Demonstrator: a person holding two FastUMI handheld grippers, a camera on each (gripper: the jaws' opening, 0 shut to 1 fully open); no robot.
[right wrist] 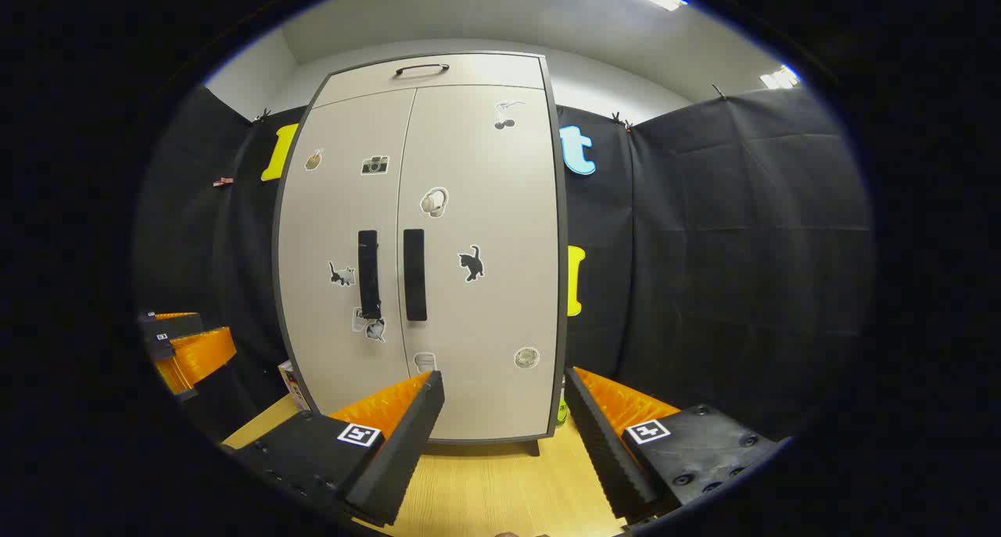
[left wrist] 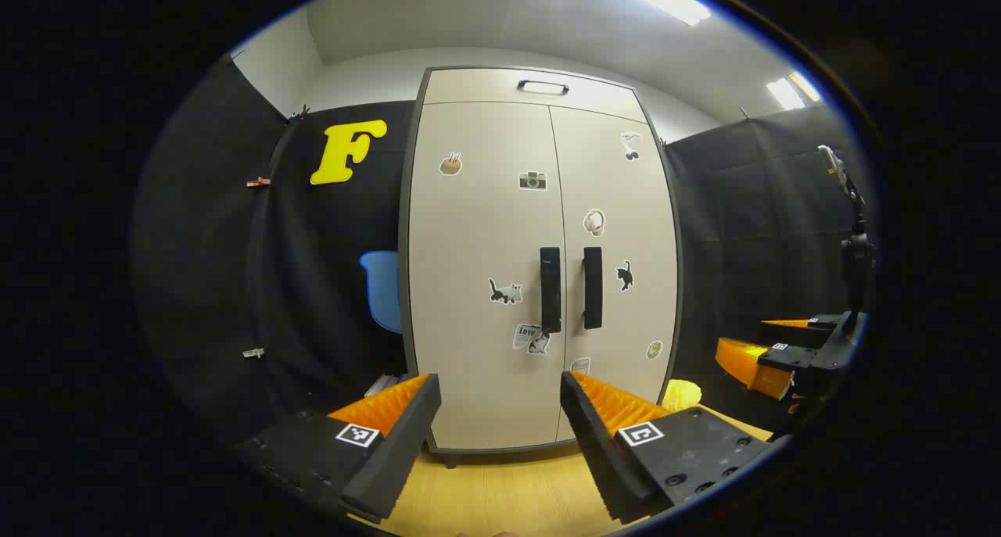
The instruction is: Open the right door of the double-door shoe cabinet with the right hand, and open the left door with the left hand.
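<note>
A beige double-door shoe cabinet (left wrist: 539,248) (right wrist: 426,240) stands upright ahead, both doors closed. Stickers dot the doors. Two black vertical handles sit at the centre seam: the left door handle (left wrist: 550,289) (right wrist: 368,274) and the right door handle (left wrist: 593,288) (right wrist: 414,274). My left gripper (left wrist: 500,388) is open, well short of the cabinet, with nothing between its fingers. My right gripper (right wrist: 504,384) is open too, also back from the doors and empty. The right gripper (left wrist: 770,357) appears at the right edge of the left gripper view; the left gripper (right wrist: 184,345) appears at the left edge of the right gripper view.
The cabinet rests on a light wooden floor (left wrist: 508,490). A drawer with a black handle (left wrist: 543,87) tops the cabinet. A blue object (left wrist: 382,291) sits left of it, a yellow object (left wrist: 682,394) at its lower right. Black cloth walls surround the booth.
</note>
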